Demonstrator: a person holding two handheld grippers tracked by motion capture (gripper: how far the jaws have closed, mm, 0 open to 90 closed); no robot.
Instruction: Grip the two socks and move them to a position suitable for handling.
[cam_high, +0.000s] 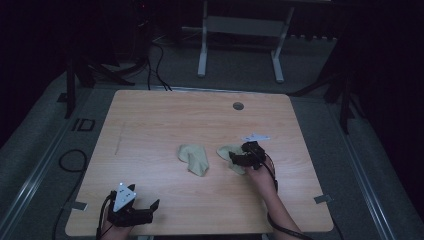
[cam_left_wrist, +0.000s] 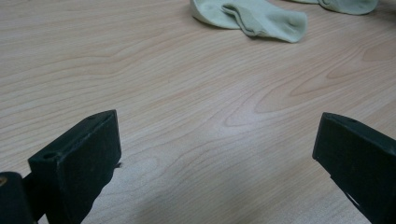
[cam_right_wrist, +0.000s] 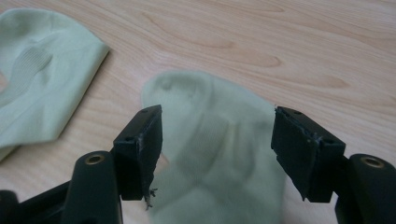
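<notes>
- Pale wood-grain laminate table (cam_high: 150, 125), rounded corners, small grey round cap (cam_high: 238, 106) set into the top near the far edge; grey carpet around it, room dark.
- Writing: "ID" (cam_high: 83, 124) on the floor strip just left of the table; nothing else legible, no labels on the socks.
- Left gripper (cam_high: 145, 209) at the near left edge of the table, grey three-cornered plate on top; jaws spread wide over bare wood, nothing between them.
- Left sock (cam_high: 194, 158), pale green, lies crumpled near the table's middle, untouched.
- Right sock (cam_high: 231, 155), same pale green, lies flat just right of the first, a strip of bare wood between the two.
- Right gripper (cam_high: 239, 159) is over the right sock; in the right gripper view the jaws stand apart on either side of the fabric, not clenched on it.
- Behind the table: a white metal frame (cam_high: 240, 30) on two feet, black cables on the floor at far left.
</notes>
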